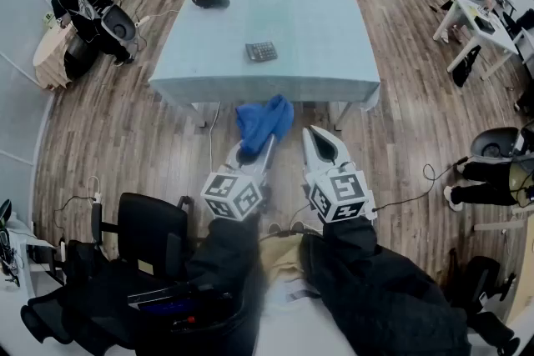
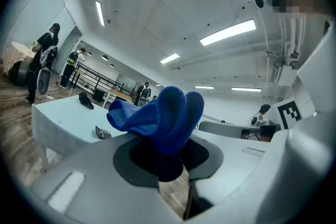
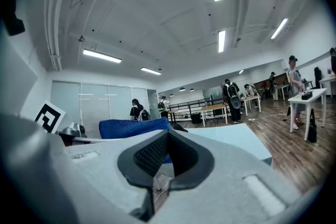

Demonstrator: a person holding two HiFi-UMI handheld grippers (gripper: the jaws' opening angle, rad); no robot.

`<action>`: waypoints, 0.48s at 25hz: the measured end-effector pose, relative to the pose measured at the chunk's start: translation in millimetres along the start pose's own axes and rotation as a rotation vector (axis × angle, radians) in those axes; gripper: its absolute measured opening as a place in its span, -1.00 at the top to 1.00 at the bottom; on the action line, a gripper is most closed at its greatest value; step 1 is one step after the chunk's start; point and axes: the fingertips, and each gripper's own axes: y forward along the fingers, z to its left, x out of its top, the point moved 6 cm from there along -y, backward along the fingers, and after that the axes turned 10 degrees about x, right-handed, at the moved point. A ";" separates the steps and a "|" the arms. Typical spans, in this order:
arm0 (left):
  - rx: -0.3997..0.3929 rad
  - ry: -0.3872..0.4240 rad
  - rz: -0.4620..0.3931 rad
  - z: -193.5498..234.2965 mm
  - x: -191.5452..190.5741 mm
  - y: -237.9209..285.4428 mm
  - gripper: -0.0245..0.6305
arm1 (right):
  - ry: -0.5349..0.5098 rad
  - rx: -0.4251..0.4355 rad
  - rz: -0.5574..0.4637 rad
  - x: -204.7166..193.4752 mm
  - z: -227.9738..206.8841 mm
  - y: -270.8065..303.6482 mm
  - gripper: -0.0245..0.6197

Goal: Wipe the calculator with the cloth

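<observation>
The cloth (image 1: 264,122) is pinched only by one bunched fold, most of it billowing loose past the jaws, so a hard drag could pull it free. The calculator (image 1: 261,52) lies unsecured mid-table (image 1: 334,29) (well apart from both tools, which hang short of the near edge) and would likely skate under a wipe unless steadied. The left hand-held gripper (image 2: 168,160) is clamped on that blue cloth. The right hand-held gripper (image 3: 163,160) has its jaws together on nothing, touching nothing
</observation>
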 end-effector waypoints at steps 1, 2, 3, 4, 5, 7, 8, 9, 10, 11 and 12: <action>0.001 0.000 0.001 -1.1 -1.2 1.2 0.66 | -0.001 0.002 0.001 -0.2 -1.4 -0.4 0.94; 0.003 0.000 0.002 -2.3 -2.2 2.3 0.66 | -0.001 0.003 0.001 -0.3 -2.8 -0.9 0.94; 0.004 0.000 0.002 -3.4 -3.1 3.2 0.66 | -0.001 0.004 0.002 -0.3 -4.0 -1.5 0.94; 0.005 -0.001 0.003 -4.6 -3.9 4.0 0.66 | 0.000 0.004 0.002 -0.4 -5.1 -2.3 0.94; 0.006 -0.002 0.004 -5.7 -4.7 4.6 0.66 | 0.001 0.004 0.003 -0.5 -6.1 -3.4 0.94; 0.007 -0.004 0.008 -8.0 -6.5 5.6 0.66 | 0.006 0.001 0.005 -1.4 -8.3 -5.6 0.94; 0.008 -0.004 0.011 -8.9 -7.8 6.1 0.66 | 0.008 0.000 0.006 -2.3 -9.7 -6.7 0.94; 0.009 -0.004 0.014 -9.7 -9.3 6.7 0.66 | 0.011 -0.001 0.008 -3.3 -11.2 -7.9 0.94; 0.011 -0.003 0.016 -10.4 -10.7 7.3 0.66 | 0.013 -0.002 0.008 -4.3 -12.9 -9.0 0.94; 0.013 -0.003 0.018 -10.9 -11.9 7.8 0.66 | 0.015 -0.003 0.009 -5.2 -14.5 -10.0 0.94; 0.016 -0.003 0.018 -11.5 -12.8 8.2 0.66 | 0.017 -0.004 0.009 -5.9 -16.1 -11.1 0.94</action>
